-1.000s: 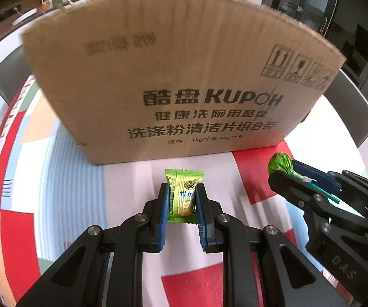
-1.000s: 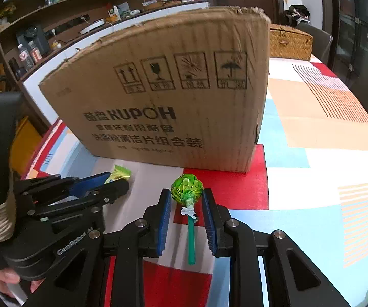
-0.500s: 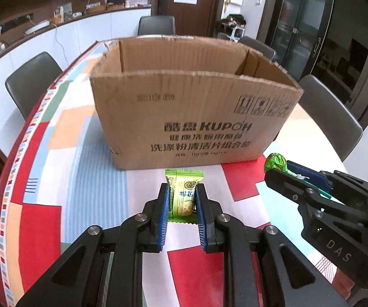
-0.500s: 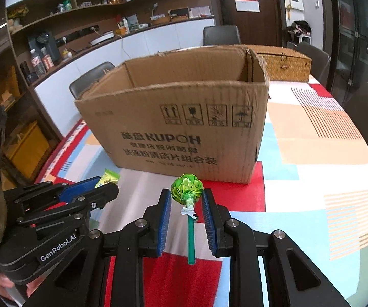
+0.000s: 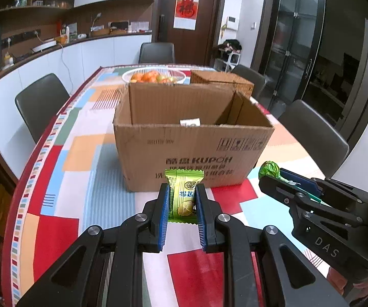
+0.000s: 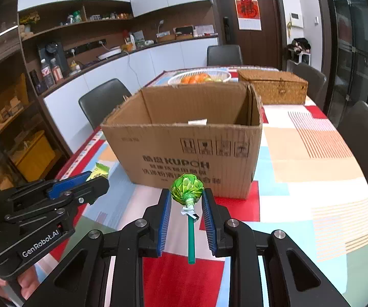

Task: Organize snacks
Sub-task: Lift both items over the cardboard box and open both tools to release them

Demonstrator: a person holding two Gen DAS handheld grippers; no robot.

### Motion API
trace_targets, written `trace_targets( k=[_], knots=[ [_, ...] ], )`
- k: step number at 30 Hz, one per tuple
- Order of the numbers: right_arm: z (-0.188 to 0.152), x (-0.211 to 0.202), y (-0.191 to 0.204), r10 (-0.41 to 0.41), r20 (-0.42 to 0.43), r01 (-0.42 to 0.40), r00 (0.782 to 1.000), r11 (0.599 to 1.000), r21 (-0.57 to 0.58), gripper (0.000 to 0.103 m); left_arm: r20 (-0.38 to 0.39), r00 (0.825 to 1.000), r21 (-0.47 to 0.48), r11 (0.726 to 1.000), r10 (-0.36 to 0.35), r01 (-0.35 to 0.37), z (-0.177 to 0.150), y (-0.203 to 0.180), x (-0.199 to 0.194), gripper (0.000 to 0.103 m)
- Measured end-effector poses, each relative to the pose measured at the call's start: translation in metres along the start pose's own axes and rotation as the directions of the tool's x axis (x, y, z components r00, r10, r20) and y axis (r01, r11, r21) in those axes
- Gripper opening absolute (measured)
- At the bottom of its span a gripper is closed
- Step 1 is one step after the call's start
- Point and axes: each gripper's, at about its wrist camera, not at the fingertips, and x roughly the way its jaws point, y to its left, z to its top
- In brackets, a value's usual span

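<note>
My left gripper (image 5: 182, 192) is shut on a green-wrapped snack packet (image 5: 184, 194), held upright above the table in front of an open cardboard box (image 5: 194, 151). My right gripper (image 6: 186, 199) is shut on a green lollipop (image 6: 187, 188) by its head, stick pointing back toward me. The lollipop also shows in the left wrist view (image 5: 269, 170), to the right of the left gripper. The box (image 6: 184, 138) stands just ahead of both grippers, and a small white packet (image 6: 197, 121) shows inside it. The left gripper (image 6: 99, 179) with its packet sits at the left of the right wrist view.
The table has a colourful patchwork cloth (image 5: 56, 179). Behind the box stand a white basket of oranges (image 6: 199, 76) and a woven wicker box (image 6: 273, 87). Dark chairs (image 5: 40, 102) surround the table. A counter with shelves runs along the left wall.
Both grippers have risen and pulled back from the box with their snacks still held. The box's open top and inside have come into view.
</note>
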Motion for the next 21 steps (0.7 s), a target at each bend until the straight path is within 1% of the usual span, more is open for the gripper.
trace_targets(
  k=[6, 12, 21],
  knots=[
    [0.009, -0.016, 0.007, -0.003, 0.053, 0.004, 0.999, 1.0, -0.02, 0.026, 0.057, 0.998, 0.011, 1.0, -0.006, 0.005, 0.01, -0.004, -0.019, 0.021],
    [0.022, -0.027, 0.008, -0.002, 0.099, 0.006, 0.995, 0.999, -0.032, 0.026, 0.12, 0.993, 0.033, 0.999, -0.001, -0.003, 0.025, -0.007, -0.033, 0.021],
    [0.053, -0.034, 0.008, -0.009, 0.164, 0.017, 0.986, 0.999, -0.046, 0.026, 0.206, 0.979, 0.058, 0.998, -0.003, -0.009, 0.061, -0.01, -0.043, 0.021]
  ],
)
